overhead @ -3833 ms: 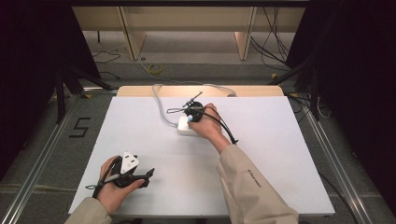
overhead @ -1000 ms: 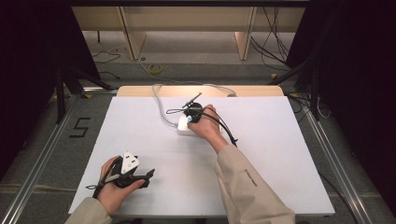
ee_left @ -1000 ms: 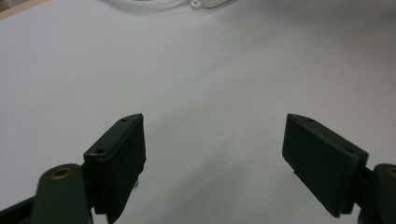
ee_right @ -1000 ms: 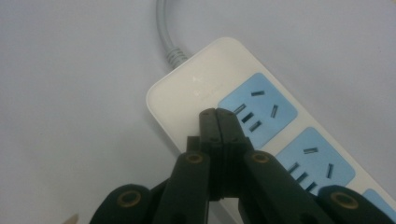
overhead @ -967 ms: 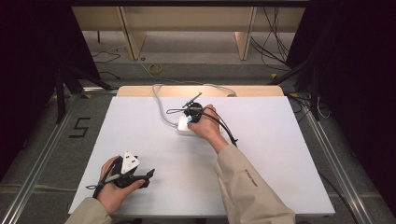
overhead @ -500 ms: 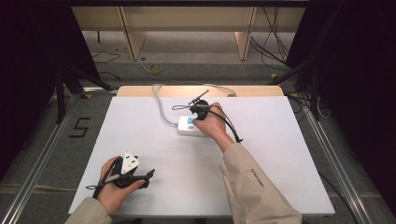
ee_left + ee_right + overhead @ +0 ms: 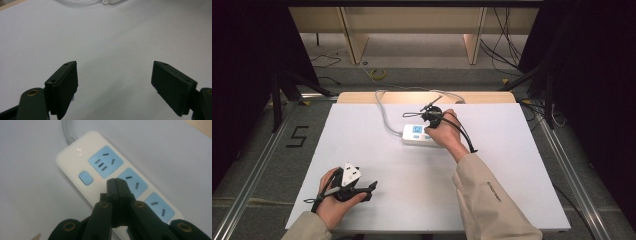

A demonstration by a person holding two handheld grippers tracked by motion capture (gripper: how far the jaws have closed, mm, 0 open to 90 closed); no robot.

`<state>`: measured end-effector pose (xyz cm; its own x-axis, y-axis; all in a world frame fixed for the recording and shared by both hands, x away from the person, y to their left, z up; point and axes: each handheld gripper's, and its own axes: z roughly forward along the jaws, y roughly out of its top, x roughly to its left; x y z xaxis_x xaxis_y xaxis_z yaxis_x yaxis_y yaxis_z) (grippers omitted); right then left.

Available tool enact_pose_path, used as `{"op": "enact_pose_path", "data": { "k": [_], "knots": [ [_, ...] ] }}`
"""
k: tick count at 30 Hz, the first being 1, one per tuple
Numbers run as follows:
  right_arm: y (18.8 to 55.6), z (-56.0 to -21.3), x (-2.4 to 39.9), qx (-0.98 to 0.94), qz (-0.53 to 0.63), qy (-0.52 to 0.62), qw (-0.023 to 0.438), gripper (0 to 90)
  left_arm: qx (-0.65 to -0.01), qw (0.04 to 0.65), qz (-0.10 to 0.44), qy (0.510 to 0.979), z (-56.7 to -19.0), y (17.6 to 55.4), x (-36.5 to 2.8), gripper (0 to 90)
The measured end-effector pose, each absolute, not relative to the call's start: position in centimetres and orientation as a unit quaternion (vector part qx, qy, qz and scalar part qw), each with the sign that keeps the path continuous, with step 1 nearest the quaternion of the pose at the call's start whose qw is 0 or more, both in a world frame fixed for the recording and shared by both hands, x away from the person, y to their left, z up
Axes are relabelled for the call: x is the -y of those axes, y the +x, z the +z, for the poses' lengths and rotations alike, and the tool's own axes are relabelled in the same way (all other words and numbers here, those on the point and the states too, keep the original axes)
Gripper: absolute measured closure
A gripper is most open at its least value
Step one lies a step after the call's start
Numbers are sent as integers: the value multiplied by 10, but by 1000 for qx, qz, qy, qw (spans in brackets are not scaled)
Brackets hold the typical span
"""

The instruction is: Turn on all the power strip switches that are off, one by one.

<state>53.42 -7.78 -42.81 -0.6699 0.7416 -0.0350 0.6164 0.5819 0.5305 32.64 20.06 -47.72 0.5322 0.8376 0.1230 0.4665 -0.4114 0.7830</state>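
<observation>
A white power strip (image 7: 418, 134) with light blue sockets lies near the table's far middle; its grey cord (image 7: 383, 111) runs back over the far edge. In the right gripper view the power strip (image 7: 75, 162) shows a blue switch (image 7: 85, 177) with a small red light beside it. My right gripper (image 7: 116, 183) is shut with nothing between its jaws, its tips just above the strip next to the switch. In the high view the right gripper (image 7: 432, 114) hovers over the strip. My left gripper (image 7: 371, 188) rests at the near left, and its jaws (image 7: 113, 85) stand wide open over bare table.
The white table top (image 7: 512, 165) has a wooden strip (image 7: 362, 97) along its far edge. Metal rails run on both sides. A floor marking "5" (image 7: 298, 136) lies to the left. Cables trail on the floor behind.
My right hand and gripper have shifted slightly right and up, uncovering the strip's left end with its blue socket. The left gripper has stayed put.
</observation>
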Motion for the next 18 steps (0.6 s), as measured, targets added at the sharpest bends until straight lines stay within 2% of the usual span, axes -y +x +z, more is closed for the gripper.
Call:
{"op": "enact_pose_path", "data": {
  "k": [18],
  "knots": [
    [534,-426,101,-875,233,401,135,900,-410,358,259,798,-477,326,-201,212]
  ]
}}
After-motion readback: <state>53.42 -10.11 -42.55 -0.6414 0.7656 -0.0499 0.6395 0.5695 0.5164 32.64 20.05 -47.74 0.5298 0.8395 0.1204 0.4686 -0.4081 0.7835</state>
